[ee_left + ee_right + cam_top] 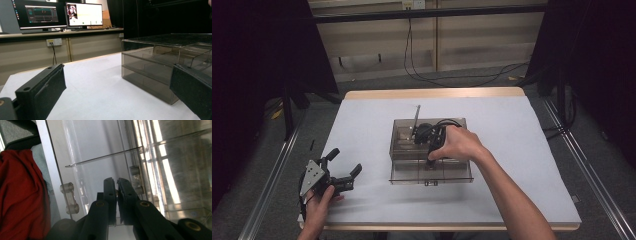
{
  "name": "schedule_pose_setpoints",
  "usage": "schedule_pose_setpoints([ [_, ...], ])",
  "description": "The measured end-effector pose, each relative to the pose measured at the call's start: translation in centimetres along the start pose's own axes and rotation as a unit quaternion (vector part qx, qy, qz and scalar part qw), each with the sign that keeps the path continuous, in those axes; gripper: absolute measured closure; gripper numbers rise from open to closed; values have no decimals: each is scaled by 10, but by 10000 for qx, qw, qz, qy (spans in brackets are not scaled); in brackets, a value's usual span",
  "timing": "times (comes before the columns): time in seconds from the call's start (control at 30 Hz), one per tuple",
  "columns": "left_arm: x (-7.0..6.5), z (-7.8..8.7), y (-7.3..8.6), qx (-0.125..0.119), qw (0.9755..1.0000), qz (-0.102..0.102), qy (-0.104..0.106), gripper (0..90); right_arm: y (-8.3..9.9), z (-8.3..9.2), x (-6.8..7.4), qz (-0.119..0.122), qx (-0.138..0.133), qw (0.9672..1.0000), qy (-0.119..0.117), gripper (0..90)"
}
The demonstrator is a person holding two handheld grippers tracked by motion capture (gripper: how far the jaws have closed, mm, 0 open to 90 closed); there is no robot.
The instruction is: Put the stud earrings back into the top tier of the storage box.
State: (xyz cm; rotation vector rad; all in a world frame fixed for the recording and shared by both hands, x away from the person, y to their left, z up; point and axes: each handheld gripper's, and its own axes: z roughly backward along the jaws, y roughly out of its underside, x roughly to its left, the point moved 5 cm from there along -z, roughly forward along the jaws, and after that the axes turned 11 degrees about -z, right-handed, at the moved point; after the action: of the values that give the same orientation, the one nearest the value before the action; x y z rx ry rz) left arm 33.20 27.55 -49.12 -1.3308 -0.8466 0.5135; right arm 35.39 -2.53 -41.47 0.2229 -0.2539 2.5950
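The left gripper (pixel 343 168) rests idle at the table's (pixel 362 125) near-left corner, jaws spread wide, holding nothing. Mid-table, the smoky drawer box (pixel 430 150) has its drawer pulled partly out; the right gripper (pixel 430 161), jaws closed with nothing visibly between them, points down into it. Judged early: drawer open, nothing moved. White tabletop, dark curtains, monitors (pixel 62 15) behind

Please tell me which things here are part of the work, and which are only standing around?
Part of the work:
- clear drawer box
- right gripper, jaws shut over its pulled-out drawer

Only around:
- left gripper, open, aside
- monitors
- floor cables
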Motion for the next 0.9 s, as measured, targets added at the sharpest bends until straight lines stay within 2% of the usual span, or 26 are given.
schedule_pose_setpoints([
  [0.07,0,0,0,1,10000,-1,1,5,-1,-5,0,3,-34,10000,-28,858],
  [0.13,0,0,0,0,10000,1,1,5,0,-8,0,-13,92,10000,17,856],
  [0.2,0,0,0,6,10000,-3,0,5,-1,-10,0,17,109,9999,52,854],
  [0.37,0,0,0,2,10000,-4,2,5,-1,-11,1,9,71,10000,42,839],
  [0.43,0,0,0,6,10000,-2,-1,5,0,-10,3,90,-2,10000,28,815],
  [0.57,0,0,0,1,10000,-1,0,5,2,-7,3,43,-104,9999,70,794],
  [0.63,0,0,0,0,10000,9,-10,5,6,-1,2,33,-316,9995,-17,779],
  [0.73,0,0,0,1,10000,4,-11,5,9,1,3,-15,-382,9993,-2,761],
  [0.77,0,0,0,3,10000,5,-12,5,13,2,2,-66,-545,9985,27,754],
  [0.83,0,0,0,2,10000,7,-11,5,14,3,2,-116,-631,9979,24,752],
  [0.87,0,0,0,-1,10000,6,-12,5,17,5,1,-159,-763,9970,11,743],
  [0.9,0,0,0,0,10000,1,-8,5,22,8,0,-227,-1030,9944,-55,730],
])
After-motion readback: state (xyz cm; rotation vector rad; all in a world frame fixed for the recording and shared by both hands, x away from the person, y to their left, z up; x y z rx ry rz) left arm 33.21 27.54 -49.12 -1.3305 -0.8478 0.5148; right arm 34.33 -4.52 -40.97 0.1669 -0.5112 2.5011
